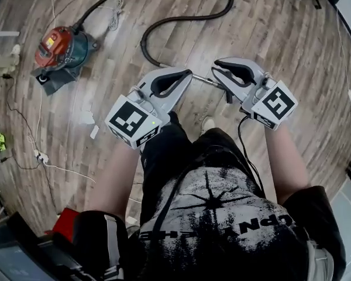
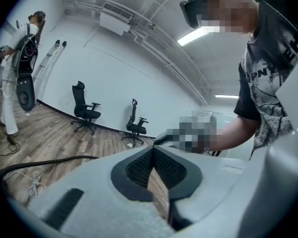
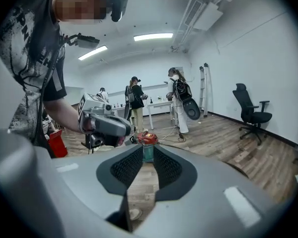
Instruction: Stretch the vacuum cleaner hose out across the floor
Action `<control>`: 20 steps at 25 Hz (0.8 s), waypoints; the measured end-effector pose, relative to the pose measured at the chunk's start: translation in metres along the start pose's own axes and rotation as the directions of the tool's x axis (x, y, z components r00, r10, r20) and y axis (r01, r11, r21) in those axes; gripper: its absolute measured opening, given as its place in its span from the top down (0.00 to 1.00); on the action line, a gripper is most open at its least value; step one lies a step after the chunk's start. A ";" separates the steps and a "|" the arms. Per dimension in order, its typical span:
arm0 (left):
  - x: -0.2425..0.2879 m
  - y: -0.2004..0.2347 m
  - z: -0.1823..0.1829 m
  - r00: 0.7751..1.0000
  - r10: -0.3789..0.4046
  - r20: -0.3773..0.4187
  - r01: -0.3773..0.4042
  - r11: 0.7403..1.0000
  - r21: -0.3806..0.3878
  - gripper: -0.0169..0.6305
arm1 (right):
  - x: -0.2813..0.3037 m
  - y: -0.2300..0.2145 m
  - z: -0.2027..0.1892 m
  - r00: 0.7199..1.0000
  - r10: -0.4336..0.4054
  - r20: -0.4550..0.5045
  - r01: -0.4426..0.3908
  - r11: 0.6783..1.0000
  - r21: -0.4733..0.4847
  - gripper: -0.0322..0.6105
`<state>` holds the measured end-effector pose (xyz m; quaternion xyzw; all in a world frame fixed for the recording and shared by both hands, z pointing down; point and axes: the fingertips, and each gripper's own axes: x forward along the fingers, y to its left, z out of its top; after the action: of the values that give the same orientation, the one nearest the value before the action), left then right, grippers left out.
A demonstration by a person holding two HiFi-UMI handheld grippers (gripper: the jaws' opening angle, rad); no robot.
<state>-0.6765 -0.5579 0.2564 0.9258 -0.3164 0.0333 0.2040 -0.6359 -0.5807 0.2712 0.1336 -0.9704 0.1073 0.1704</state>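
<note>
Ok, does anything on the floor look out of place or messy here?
Mainly the black hose: it lies curled in a loop beside the vacuum cleaner rather than straight. A loose white cord and a paper scrap litter the boards nearby. No visible spill or damage.

fig. open office-style lab room: wood-plank floor (image 1: 281,40), white walls (image 2: 114,73), ceiling strip lights (image 3: 153,36), swivel chairs (image 2: 84,108) along the wall, far table (image 3: 156,104).

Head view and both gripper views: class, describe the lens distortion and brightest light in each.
Head view: floorboards bow outward, light even. Left gripper view: dark circular rim, ceiling strip light blown out. Right gripper view: same fisheye rim, strip light brightest.
</note>
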 end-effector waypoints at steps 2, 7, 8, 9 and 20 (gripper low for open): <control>0.003 0.004 -0.015 0.999 0.054 0.002 -0.054 0.998 -0.020 0.97 | 0.001 -0.008 -0.032 0.999 0.020 -0.038 -0.020 1.000 0.012 0.81; 0.009 0.019 -0.065 0.987 0.158 0.003 -0.158 0.987 -0.038 0.97 | 0.018 -0.032 -0.122 0.991 0.018 -0.129 -0.019 1.000 -0.009 0.72; 0.012 0.022 -0.078 0.986 0.164 0.003 -0.164 0.986 -0.038 0.97 | 0.023 -0.037 -0.144 0.988 0.014 -0.151 -0.016 1.000 -0.010 0.69; 0.016 0.026 -0.090 0.986 0.166 0.004 -0.166 0.985 -0.037 0.97 | 0.030 -0.041 -0.166 0.984 0.012 -0.176 -0.014 1.000 -0.011 0.68; 0.060 0.132 -0.244 0.978 0.175 0.118 -0.176 0.984 0.006 0.97 | 0.169 -0.087 -0.458 0.926 0.010 -0.378 -0.027 0.999 -0.040 0.62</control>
<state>-0.6917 -0.5896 0.5381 0.8963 -0.4079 -0.0005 0.1739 -0.6253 -0.5840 0.7668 0.0977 -0.9227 0.1112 0.3560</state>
